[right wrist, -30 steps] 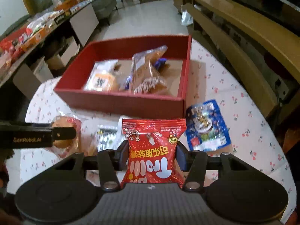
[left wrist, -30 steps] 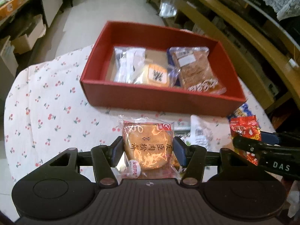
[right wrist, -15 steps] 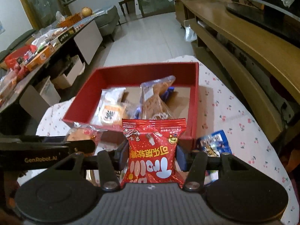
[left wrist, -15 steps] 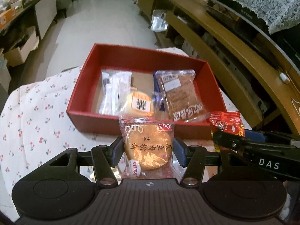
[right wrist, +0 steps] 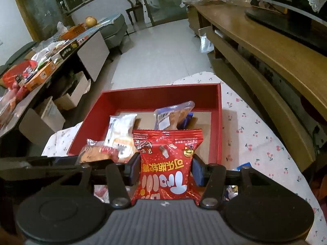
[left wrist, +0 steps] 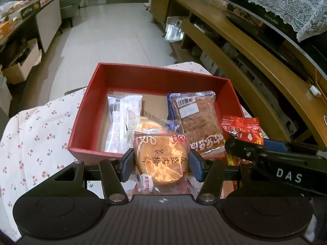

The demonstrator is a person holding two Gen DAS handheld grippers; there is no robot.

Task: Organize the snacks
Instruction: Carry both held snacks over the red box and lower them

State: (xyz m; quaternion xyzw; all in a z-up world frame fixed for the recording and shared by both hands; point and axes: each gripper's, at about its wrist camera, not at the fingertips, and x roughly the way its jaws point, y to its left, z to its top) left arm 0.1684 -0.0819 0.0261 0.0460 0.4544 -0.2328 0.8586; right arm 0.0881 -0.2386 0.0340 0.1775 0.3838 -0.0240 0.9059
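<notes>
My left gripper [left wrist: 160, 162] is shut on a round golden pastry in a clear wrapper [left wrist: 160, 161] and holds it in the air just before the near wall of the red box [left wrist: 87, 110]. My right gripper [right wrist: 163, 168] is shut on a red candy bag [right wrist: 166, 163], also raised in front of the red box [right wrist: 218, 122]. The box holds a white wrapped snack [left wrist: 121, 118], a small yellow cake [left wrist: 150, 125] and a brown cake packet [left wrist: 198, 120]. The right gripper with the red bag [left wrist: 243, 130] shows at the right of the left wrist view.
The box stands on a table with a cherry-print cloth [right wrist: 255, 134]. A blue snack packet [right wrist: 244, 165] lies on the cloth at the right. A long wooden bench [right wrist: 276, 61] runs along the right. A cluttered sideboard [right wrist: 40, 69] stands at the left.
Both grippers have risen and moved forward toward the red box, each still holding its snack. The box now sits lower and closer in both views.
</notes>
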